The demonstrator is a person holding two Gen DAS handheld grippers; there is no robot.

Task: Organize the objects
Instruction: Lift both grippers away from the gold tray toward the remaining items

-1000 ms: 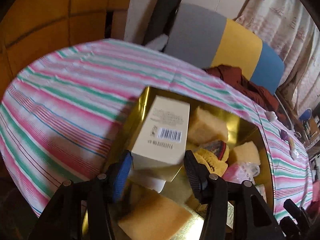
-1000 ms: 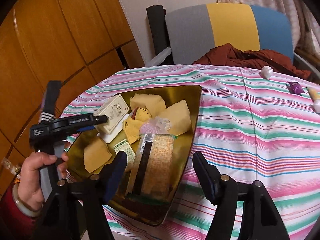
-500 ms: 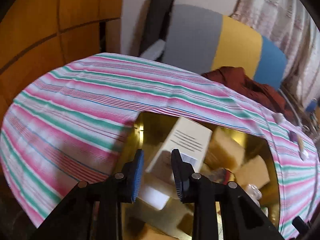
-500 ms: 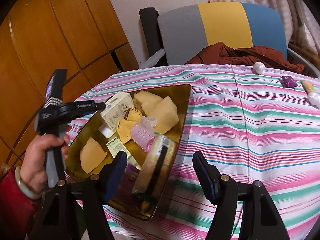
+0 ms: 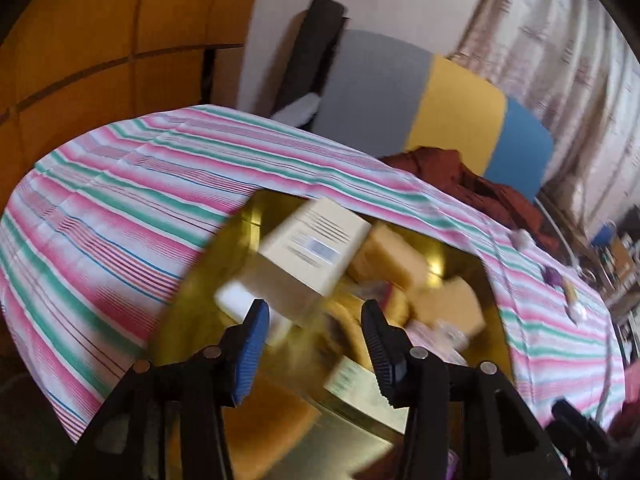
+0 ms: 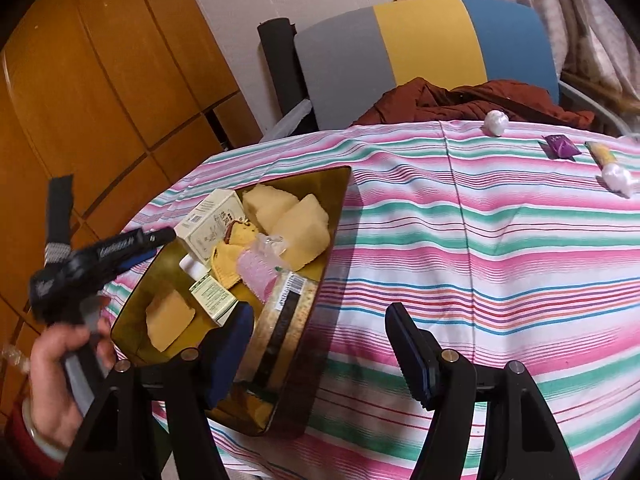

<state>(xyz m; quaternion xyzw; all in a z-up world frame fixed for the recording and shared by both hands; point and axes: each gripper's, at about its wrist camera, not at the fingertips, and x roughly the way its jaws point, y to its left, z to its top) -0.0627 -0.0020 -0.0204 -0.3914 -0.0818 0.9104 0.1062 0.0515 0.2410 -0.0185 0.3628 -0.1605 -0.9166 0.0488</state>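
Note:
A gold tray (image 6: 340, 188) (image 5: 460, 256) sits on the striped tablecloth, filled with yellow sponges (image 6: 304, 224), a cream box (image 6: 212, 220) (image 5: 312, 248), a pink item (image 6: 256, 272) and a cracker pack (image 6: 288, 320). My left gripper (image 5: 312, 340) is open and empty, just above the tray's near end, short of the cream box; it also shows in the right wrist view (image 6: 156, 240). My right gripper (image 6: 320, 352) is open and empty, over the tray's near right corner and the cracker pack.
On the striped table (image 6: 480, 240) at the far right lie a white ball (image 6: 496, 122), a purple wrapper (image 6: 558, 146) and a yellow-white tube (image 6: 612, 168). A grey-yellow-blue chair (image 6: 420, 48) with a red-brown garment (image 6: 460, 100) stands behind. Wooden panels (image 6: 100, 80) are at left.
My left gripper closed to a narrow gap half a second ago and has opened again, having pulled back from the cream box. My right gripper stayed open and shifted slightly.

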